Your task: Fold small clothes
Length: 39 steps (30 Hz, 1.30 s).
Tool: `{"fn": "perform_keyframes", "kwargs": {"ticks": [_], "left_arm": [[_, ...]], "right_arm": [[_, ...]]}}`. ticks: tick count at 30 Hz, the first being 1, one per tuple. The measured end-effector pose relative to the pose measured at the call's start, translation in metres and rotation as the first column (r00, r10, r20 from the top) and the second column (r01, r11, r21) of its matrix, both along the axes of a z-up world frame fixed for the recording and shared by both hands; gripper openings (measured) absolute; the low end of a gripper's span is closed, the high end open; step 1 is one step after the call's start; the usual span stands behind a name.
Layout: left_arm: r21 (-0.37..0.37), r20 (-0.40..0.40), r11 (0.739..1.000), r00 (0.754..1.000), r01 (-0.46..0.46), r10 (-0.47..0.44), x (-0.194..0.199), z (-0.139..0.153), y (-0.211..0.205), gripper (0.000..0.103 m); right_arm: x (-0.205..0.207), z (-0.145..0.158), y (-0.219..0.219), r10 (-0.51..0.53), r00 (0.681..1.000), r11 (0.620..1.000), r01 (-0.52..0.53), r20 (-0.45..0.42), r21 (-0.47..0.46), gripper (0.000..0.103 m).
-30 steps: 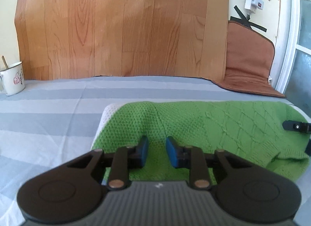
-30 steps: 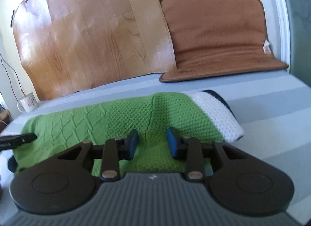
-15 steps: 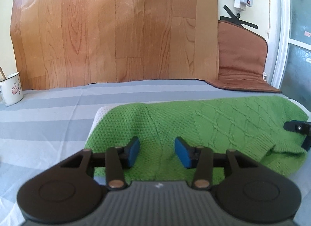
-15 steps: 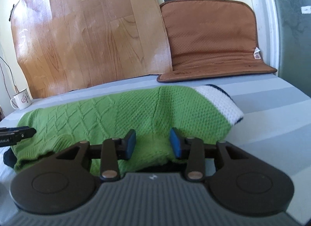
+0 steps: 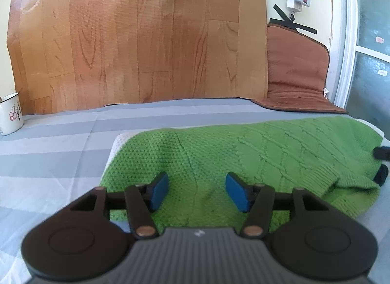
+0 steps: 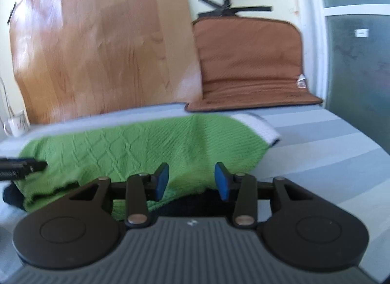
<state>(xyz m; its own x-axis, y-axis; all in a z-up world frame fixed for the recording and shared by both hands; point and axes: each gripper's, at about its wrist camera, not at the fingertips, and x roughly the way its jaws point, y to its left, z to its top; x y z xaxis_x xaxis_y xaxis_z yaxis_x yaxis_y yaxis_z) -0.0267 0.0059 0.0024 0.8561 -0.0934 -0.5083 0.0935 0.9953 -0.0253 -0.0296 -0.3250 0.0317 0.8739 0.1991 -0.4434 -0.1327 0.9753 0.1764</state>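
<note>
The green knit [image 5: 243, 162] lies folded lengthwise on the striped cloth [image 5: 48, 162]. Both the left gripper [image 5: 197, 192] and right gripper [image 6: 191, 181] have just been opened, nothing pinched. The blurred right view suggests motion; the fold could be dragged open.

Chunky knit green sweater [image 5: 219, 157], glossy wood-look sheet [image 5: 136, 35]

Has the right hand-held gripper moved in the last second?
Yes. The right hand-held gripper has drawn back from the green sweater; the brown mat looks farther. Its jaws have been opening, gripping nothing.
</note>
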Motion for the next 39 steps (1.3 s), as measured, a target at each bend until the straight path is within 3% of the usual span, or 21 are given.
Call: {"fn": "perform_keyframes", "kwargs": {"ticks": [4, 7, 10, 13, 19, 24, 26, 31, 34, 39], "left_arm": [[-0.004, -0.001, 1.000, 1.000, 0.006, -0.006, 0.000, 0.000, 0.000, 0.057], [-0.006, -0.001, 1.000, 1.000, 0.007, -0.007, 0.000, 0.000, 0.000, 0.058], [-0.008, -0.001, 1.000, 1.000, 0.008, -0.008, 0.000, 0.000, 0.000, 0.058], [-0.007, -0.001, 1.000, 1.000, 0.008, -0.008, 0.000, -0.001, 0.000, 0.059], [-0.008, 0.001, 1.000, 1.000, 0.009, -0.009, 0.000, 0.000, 0.001, 0.059], [-0.007, 0.001, 1.000, 1.000, 0.008, -0.008, 0.000, 0.000, 0.000, 0.060], [0.003, 0.000, 1.000, 1.000, 0.005, -0.005, 0.000, 0.000, -0.001, 0.060], [0.007, -0.029, 1.000, 0.999, -0.022, 0.023, -0.007, 0.002, -0.011, 0.069], [0.002, -0.059, 0.999, 0.997, -0.053, 0.053, -0.013, 0.005, -0.018, 0.077], [0.001, -0.093, 0.996, 0.992, -0.089, 0.089, -0.020, 0.008, -0.023, 0.077]], "right_arm": [[-0.006, 0.001, -0.032, -0.066, 0.995, 0.983, 0.078, -0.073, 0.168, 0.047], [-0.004, -0.012, -0.053, -0.086, 0.982, 0.933, 0.138, -0.167, 0.333, 0.049], [-0.001, -0.024, -0.054, -0.081, 0.975, 0.905, 0.160, -0.209, 0.395, 0.050], [0.001, -0.028, -0.040, -0.062, 0.975, 0.918, 0.139, -0.213, 0.371, 0.051], [-0.013, -0.018, -0.018, -0.077, 0.989, 0.975, 0.101, -0.126, 0.198, 0.053], [-0.028, -0.014, -0.025, -0.007, 0.992, 0.976, 0.033, -0.122, 0.217, 0.055], [-0.032, -0.013, -0.024, 0.069, 0.987, 0.974, -0.036, -0.142, 0.224, 0.062], [-0.038, -0.018, 0.004, 0.256, 0.942, 0.959, -0.219, -0.218, 0.177, 0.067], [-0.035, -0.023, 0.017, 0.278, 0.932, 0.957, -0.247, -0.231, 0.155, 0.070], [-0.035, -0.025, 0.027, 0.289, 0.935, 0.954, -0.264, -0.204, 0.140, 0.085]]}}
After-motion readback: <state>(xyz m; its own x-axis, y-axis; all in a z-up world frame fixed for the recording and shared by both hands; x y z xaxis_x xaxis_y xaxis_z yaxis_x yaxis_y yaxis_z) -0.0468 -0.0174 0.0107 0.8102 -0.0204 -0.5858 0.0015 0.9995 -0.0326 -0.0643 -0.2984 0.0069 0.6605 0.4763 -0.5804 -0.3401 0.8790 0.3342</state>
